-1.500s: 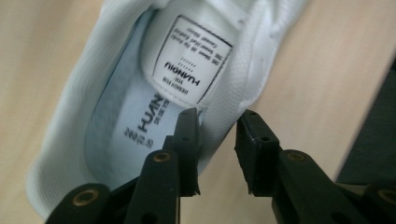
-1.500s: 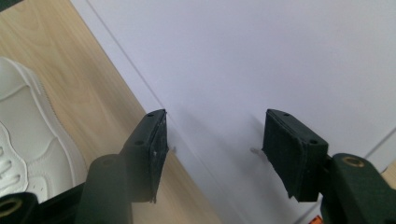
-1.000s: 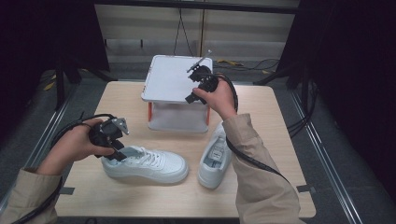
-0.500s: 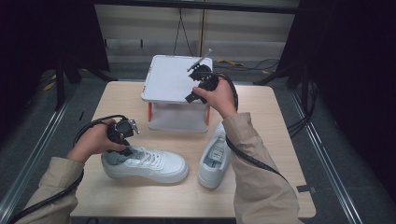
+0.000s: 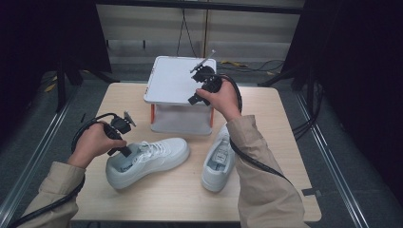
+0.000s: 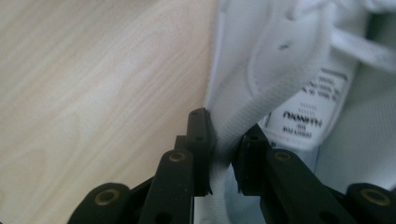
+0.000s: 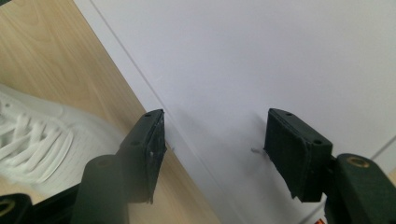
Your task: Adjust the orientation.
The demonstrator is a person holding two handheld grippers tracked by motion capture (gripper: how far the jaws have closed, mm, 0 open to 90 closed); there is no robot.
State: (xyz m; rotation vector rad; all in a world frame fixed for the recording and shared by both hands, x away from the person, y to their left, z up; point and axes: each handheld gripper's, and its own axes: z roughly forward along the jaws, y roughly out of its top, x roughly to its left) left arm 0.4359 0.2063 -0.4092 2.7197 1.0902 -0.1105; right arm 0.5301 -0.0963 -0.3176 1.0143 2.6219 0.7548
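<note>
1. A person sits at the near edge of a light wooden bench (image 5: 266,114) and holds a gripper in each hand.
2. The left gripper (image 5: 124,151) is clamped on the heel collar of a white sneaker (image 5: 152,159). In the left gripper view its two black jaws pinch the padded rim (image 6: 224,140), one jaw outside the shoe and one inside, beside a printed size label (image 6: 306,123).
3. That sneaker sits toward the near left part of the bench. Its heel is raised off the wood and its toe points toward the bench's middle.
4. A second white sneaker (image 5: 219,159) lies just right of the first, near the middle of the bench, with its toe toward the near edge. The right sleeve (image 5: 259,166) passes beside it.
5. A white box (image 5: 178,95) with a flat lid and orange corner posts stands at the middle of the far edge.
6. The right gripper (image 5: 196,92) hovers over the lid's right side. In the right gripper view its jaws stand wide apart and hold nothing, with the white lid (image 7: 261,60) behind them.
</note>
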